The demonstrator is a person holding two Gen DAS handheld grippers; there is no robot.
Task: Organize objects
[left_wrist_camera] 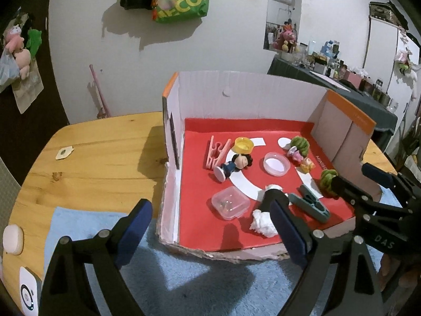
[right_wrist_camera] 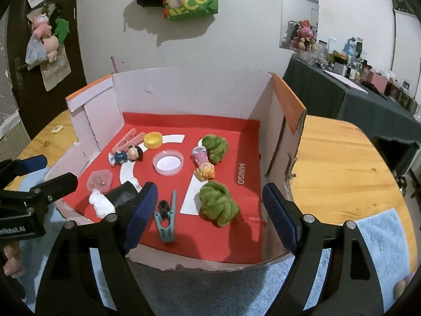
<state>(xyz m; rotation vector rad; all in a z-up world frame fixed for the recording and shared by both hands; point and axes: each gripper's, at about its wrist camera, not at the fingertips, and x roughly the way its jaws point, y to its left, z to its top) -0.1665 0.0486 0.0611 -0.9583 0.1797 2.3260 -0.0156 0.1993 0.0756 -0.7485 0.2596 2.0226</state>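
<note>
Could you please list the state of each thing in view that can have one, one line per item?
left gripper: open, empty.
right gripper: open, empty.
cardboard box: open-topped, front wall torn low.
yellow cap: hollow side up.
round clear lid: lying flat, rim up.
small clear case: closed.
teal clothespin: lying flat.
dark-haired figurine: lying on its side.
</note>
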